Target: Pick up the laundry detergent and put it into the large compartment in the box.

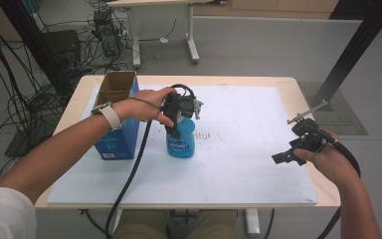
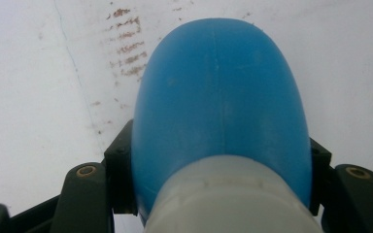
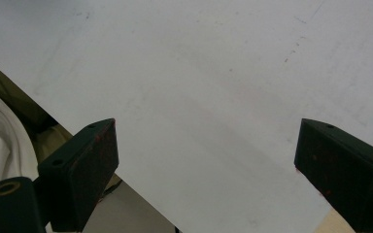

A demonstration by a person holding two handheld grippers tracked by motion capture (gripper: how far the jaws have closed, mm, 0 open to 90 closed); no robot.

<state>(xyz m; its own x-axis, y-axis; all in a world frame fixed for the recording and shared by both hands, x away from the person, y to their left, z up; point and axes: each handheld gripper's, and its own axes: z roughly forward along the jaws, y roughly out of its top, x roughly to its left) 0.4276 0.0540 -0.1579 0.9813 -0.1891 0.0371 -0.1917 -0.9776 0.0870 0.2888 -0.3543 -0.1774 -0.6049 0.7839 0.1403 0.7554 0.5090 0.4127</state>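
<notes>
A pale wooden table [image 1: 79,99] stands on a grey floor, with loose cables and equipment behind its far left corner. A white sheet [image 1: 248,164] covers most of the tabletop, leaving narrow strips of bare wood at the left, far and right edges. The sheet is matt and flat, with faint brown scuff marks [image 1: 210,134] near its centre. The middle and right of the sheet give wide open room; the left part is occupied.

An open-topped cardboard box [image 1: 115,117], blue on its sides and brown inside, stands upright near the left edge. Just to its right stands a blue plastic bottle [image 1: 180,142], rounded and smooth, with a whitish upper section and a printed label on its front. Box and bottle are near but apart.

The left gripper [image 1: 178,112] reaches in from the left and is clenched on the bottle's upper part; the left gripper view shows both black pads pressed against the blue shoulder. The right gripper [image 1: 291,152] is held low at the right edge of the sheet, well apart from the bottle, its jaws spread wide with nothing between them.
</notes>
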